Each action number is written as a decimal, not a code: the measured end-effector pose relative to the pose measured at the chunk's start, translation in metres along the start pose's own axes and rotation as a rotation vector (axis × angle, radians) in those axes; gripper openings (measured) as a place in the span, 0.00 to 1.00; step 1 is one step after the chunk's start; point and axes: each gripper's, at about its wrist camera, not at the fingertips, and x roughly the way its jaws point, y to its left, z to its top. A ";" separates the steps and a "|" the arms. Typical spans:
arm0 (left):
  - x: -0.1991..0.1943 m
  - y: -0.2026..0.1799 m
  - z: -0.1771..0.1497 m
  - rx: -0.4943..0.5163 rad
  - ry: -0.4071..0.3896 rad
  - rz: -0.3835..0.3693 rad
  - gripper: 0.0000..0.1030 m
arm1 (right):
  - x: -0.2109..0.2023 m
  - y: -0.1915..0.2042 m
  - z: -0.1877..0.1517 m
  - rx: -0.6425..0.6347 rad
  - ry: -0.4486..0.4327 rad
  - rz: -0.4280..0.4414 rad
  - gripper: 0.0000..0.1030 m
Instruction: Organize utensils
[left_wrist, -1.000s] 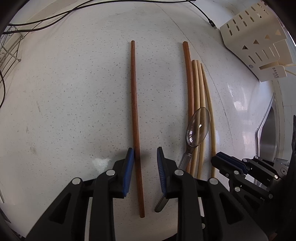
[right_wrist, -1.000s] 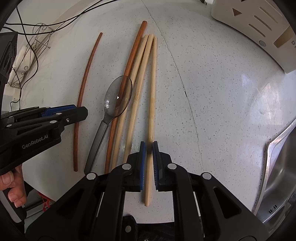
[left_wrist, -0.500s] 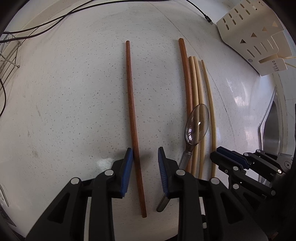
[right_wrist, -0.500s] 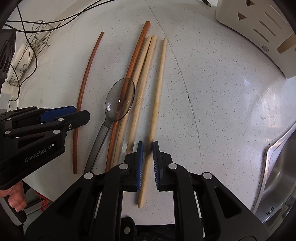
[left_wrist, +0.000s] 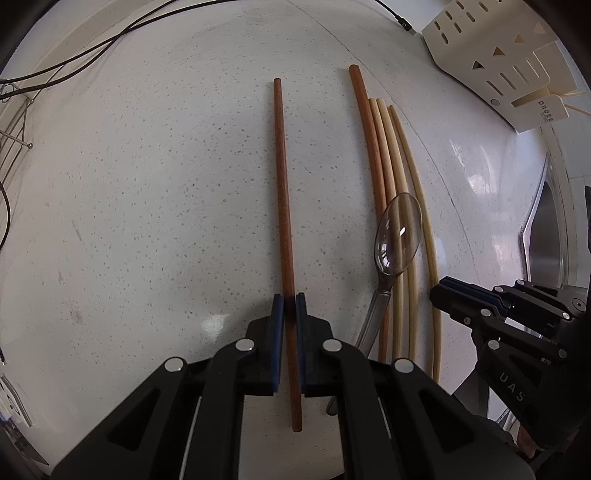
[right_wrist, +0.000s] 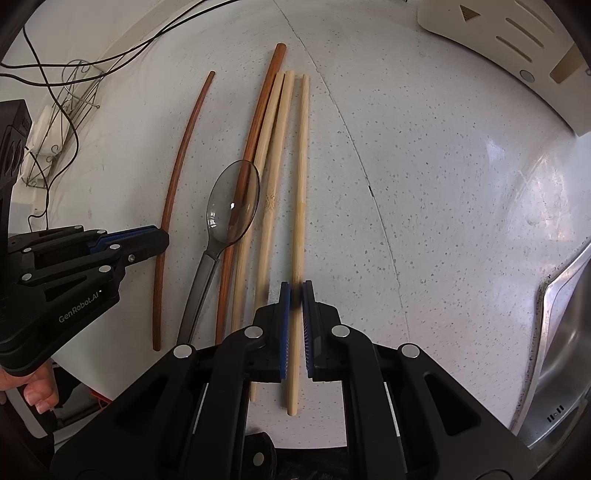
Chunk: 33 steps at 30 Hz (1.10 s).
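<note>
A brown chopstick (left_wrist: 282, 184) lies lengthwise on the white speckled counter (left_wrist: 147, 221). My left gripper (left_wrist: 290, 299) is closing on its near part, and the blue pads press on it. Further right lie a second brown chopstick (left_wrist: 369, 140), two pale bamboo chopsticks (right_wrist: 275, 147) and a clear-bowled spoon (right_wrist: 232, 203) resting across them. My right gripper (right_wrist: 296, 286) is shut on a third pale chopstick (right_wrist: 301, 166), which lies just right of the pair. In the right wrist view the left gripper (right_wrist: 162, 240) is at the left, on the brown chopstick (right_wrist: 177, 177).
A cream slotted utensil holder (left_wrist: 498, 55) lies at the back right. A steel sink (right_wrist: 565, 332) borders the counter on the right. Black cables (left_wrist: 92, 40) and a wire rack (right_wrist: 55, 122) are at the back left. A person's hand (right_wrist: 37, 391) grips the left tool.
The left jaws have closed from open onto the brown chopstick. The pale chopstick in the right gripper has shifted a little to the right, away from the other two.
</note>
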 end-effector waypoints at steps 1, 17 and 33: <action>0.000 0.001 0.000 -0.005 0.002 -0.005 0.06 | 0.000 0.000 -0.001 0.002 -0.001 0.002 0.06; -0.029 0.013 -0.005 -0.022 -0.053 -0.035 0.06 | -0.024 -0.035 -0.022 0.099 -0.060 0.108 0.06; -0.084 0.028 0.001 -0.040 -0.232 -0.098 0.06 | -0.073 -0.071 -0.041 0.134 -0.193 0.282 0.06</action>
